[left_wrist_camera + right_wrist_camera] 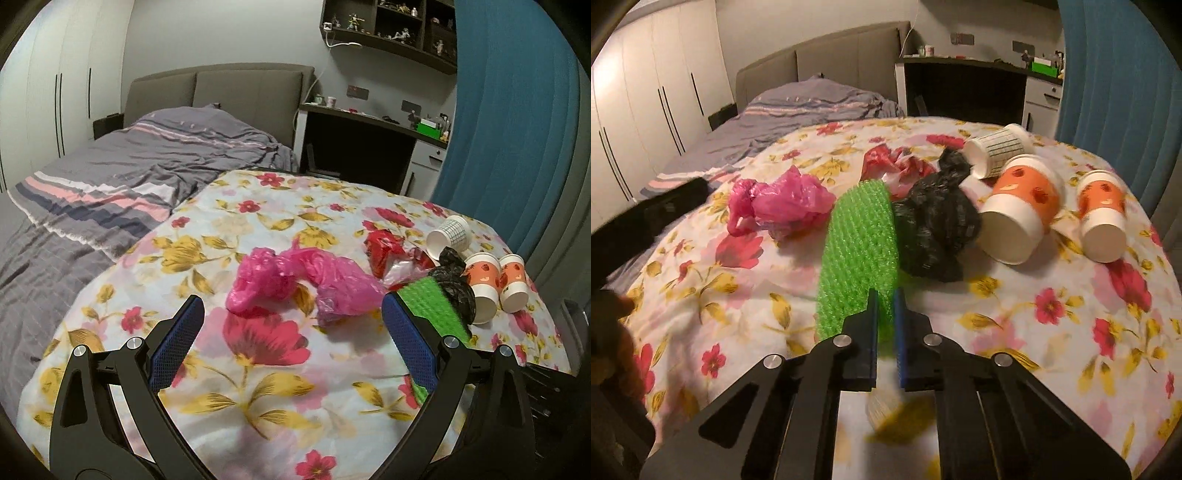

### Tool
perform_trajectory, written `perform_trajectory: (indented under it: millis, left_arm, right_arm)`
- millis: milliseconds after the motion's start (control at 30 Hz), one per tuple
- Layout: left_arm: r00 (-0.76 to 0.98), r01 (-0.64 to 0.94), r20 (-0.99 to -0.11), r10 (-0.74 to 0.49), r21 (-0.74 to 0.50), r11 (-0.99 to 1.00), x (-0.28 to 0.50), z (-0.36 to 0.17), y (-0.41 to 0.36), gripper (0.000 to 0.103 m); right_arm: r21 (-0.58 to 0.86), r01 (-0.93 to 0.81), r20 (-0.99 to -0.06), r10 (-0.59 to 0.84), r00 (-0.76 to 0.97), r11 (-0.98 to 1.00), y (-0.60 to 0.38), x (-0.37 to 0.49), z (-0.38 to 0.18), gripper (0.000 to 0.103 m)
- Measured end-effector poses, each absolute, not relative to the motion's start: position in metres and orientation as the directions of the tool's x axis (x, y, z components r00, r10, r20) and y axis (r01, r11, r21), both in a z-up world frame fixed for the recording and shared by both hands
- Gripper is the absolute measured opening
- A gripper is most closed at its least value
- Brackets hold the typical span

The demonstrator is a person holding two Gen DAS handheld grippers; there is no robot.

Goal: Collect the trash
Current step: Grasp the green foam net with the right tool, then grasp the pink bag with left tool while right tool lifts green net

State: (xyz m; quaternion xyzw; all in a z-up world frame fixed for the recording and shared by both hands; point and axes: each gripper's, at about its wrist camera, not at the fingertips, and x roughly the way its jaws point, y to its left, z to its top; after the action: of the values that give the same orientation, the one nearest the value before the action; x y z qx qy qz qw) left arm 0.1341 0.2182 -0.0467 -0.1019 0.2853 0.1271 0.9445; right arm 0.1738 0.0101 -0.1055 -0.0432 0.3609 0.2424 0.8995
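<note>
Trash lies on a table with a floral cloth (258,398). My right gripper (885,299) is shut on a green foam net sleeve (860,243), which also shows in the left wrist view (436,306). My left gripper (291,306) is open and empty, just short of a crumpled pink plastic bag (295,280), also visible in the right wrist view (779,203). A black plastic bag (934,221), a red wrapper (897,166), two orange paper cups (1023,210) (1102,218) and a white checked cup (997,147) lie to the right.
A bed with a grey striped duvet (122,173) stands to the left behind the table. A dark desk (369,147) and a blue curtain (517,110) stand at the back right. White wardrobes (646,92) line the left wall.
</note>
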Motion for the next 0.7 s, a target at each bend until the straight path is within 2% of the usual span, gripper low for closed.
perform_trajectory:
  millis: [100,267,367,533,667,700]
  left_arm:
    - [0.803,-0.281,-0.574,0.157,-0.134,0.950,0.143,-0.049,0.213,0.095]
    - [0.780,-0.261,-0.614,0.120,-0.145,0.954,0.172,-0.057,0.203,0.087]
    - [0.756,-0.265,-0.644,0.118,-0.137,0.955,0.192,-0.065,0.201,0.076]
    - [0.709,-0.262,-0.702,0.070,-0.169,0.950,0.216,-0.081,0.204,0.053]
    - [0.690,-0.261,-0.721,0.065,-0.165,0.951,0.224,-0.089,0.207,0.039]
    - [0.688,-0.261,-0.723,0.059,-0.170,0.950,0.225,-0.090,0.208,0.032]
  right_arm:
    - [0.095,-0.460,-0.636,0.410,0.654,0.883,-0.006,0.162,-0.094,0.009]
    - [0.081,-0.431,-0.575,0.395,0.717,0.899,-0.032,0.144,-0.076,0.009]
    - [0.058,-0.402,-0.559,0.364,0.745,0.914,-0.047,0.139,-0.072,0.009]
    - [0.058,-0.363,-0.547,0.334,0.768,0.930,-0.068,0.137,-0.071,0.009]
    - [0.063,-0.347,-0.545,0.324,0.773,0.936,-0.080,0.134,-0.071,0.009]
    - [0.065,-0.343,-0.544,0.322,0.775,0.937,-0.082,0.133,-0.071,0.009]
